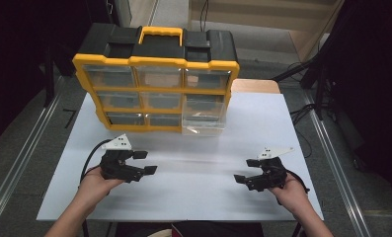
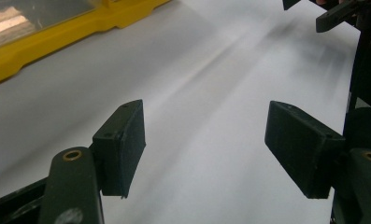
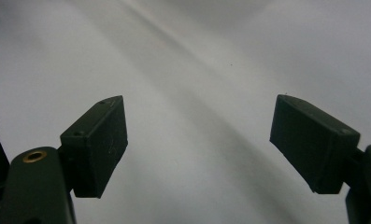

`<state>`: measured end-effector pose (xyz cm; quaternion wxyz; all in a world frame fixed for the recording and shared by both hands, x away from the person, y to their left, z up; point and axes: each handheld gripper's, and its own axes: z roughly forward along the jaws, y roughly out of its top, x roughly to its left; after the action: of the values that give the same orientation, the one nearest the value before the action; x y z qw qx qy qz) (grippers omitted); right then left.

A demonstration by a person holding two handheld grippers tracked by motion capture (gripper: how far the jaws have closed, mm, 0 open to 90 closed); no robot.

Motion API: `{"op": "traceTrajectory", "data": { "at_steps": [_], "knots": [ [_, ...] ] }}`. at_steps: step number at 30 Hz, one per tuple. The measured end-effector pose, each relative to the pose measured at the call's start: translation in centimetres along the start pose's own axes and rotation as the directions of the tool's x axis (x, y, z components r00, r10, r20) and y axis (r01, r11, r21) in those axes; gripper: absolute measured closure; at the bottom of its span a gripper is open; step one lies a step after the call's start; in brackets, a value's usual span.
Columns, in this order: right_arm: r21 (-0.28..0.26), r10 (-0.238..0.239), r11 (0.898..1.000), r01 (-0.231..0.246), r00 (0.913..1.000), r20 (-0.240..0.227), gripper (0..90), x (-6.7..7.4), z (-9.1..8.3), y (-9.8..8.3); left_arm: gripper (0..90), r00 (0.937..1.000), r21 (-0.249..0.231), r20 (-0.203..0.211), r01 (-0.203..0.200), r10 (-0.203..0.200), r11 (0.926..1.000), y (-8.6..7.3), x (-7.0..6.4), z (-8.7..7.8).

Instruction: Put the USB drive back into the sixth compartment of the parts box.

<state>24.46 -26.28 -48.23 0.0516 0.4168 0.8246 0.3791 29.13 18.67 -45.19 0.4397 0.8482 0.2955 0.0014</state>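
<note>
A yellow-and-black organizer case [image 1: 156, 79] was propped up at the far side of the white table [image 1: 193, 187], its clear-fronted drawers facing the person. One clear drawer [image 1: 203, 116] at the lower right of the case appeared to be pulled partly out, its front edge resting near the table top (the exact amount of pull could not be told from the high view).

The left gripper [image 1: 148, 163] was held low over the table, in front of the case's lower left corner and apart from it; its jaws were spread with nothing between them, bare table being seen past them in the left gripper view [image 2: 204, 144]. The yellow frame of the case was seen at the upper left there. The right gripper [image 1: 247, 170] was held near the right side of the table, well apart from the case, its jaws likewise spread and empty [image 3: 197, 144].

The step in hand was judged to be an approach to the case. It would be done well if one gripper were brought squarely to the drawer front and the case steadied by the other, so that the propped case was not tipped.
</note>
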Motion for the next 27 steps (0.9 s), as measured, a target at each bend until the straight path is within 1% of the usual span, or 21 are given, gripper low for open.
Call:
{"op": "traceTrajectory", "data": {
  "at_steps": [2, 3, 6, 9, 10, 14, 18, 21, 23, 27],
  "knots": [
    [0.002, -0.002, 1.0, 0.002, 1.0, 0.0, 17.2, 0.0, 0.0, 0.0, 29.9, 1.0, 0.003, -0.002, 0.005, -0.005, 1.0, -0.1, 0.0, -0.1],
    [0.002, -0.001, 1.0, 0.001, 1.0, 0.0, 17.2, 0.0, 0.0, 0.0, 29.9, 0.9999, 0.013, -0.007, 0.008, -0.008, 0.9999, -0.4, 0.2, -0.4],
    [0.001, 0.0, 1.0, 0.0, 1.0, 0.001, 17.2, 0.0, 0.0, 0.0, 29.9, 0.9999, 0.018, -0.013, 0.008, -0.008, 0.9998, -0.7, 0.4, -0.7],
    [0.002, 0.001, 1.0, -0.001, 1.0, 0.0, 17.2, 0.0, 0.0, 0.0, 29.9, 0.9994, 0.015, -0.029, 0.019, -0.019, 0.9997, -1.1, 0.6, -1.1],
    [0.002, 0.0, 1.0, 0.0, 1.0, 0.0, 17.2, 0.0, 0.0, 0.0, 29.9, 0.9991, 0.021, -0.034, 0.027, -0.026, 0.9994, -1.2, 0.7, -1.2],
    [0.005, -0.002, 1.0, 0.002, 1.0, 0.001, 17.2, 0.0, 0.0, 0.0, 29.9, 0.9984, 0.033, -0.052, 0.023, -0.022, 0.9992, -1.6, 0.9, -1.6],
    [0.007, -0.004, 1.0, 0.004, 1.0, 0.002, 17.2, 0.0, 0.1, 0.0, 29.9, 0.9976, 0.035, -0.065, 0.025, -0.023, 0.9991, -1.9, 1.0, -1.9],
    [0.008, -0.004, 1.0, 0.004, 1.0, 0.002, 17.2, 0.0, 0.1, 0.0, 29.9, 0.9969, 0.034, -0.072, 0.035, -0.032, 0.9988, -2.1, 1.2, -2.2],
    [0.009, -0.005, 1.0, 0.005, 1.0, 0.002, 17.2, 0.0, 0.1, 0.0, 29.9, 0.9959, 0.039, -0.085, 0.035, -0.032, 0.9986, -2.3, 1.4, -2.3],
    [0.014, -0.008, 1.0, 0.008, 1.0, 0.003, 17.2, 0.0, 0.1, -0.1, 29.9, 0.9954, 0.046, -0.086, 0.045, -0.041, 0.9979, -2.5, 1.7, -2.2]
  ]
}}
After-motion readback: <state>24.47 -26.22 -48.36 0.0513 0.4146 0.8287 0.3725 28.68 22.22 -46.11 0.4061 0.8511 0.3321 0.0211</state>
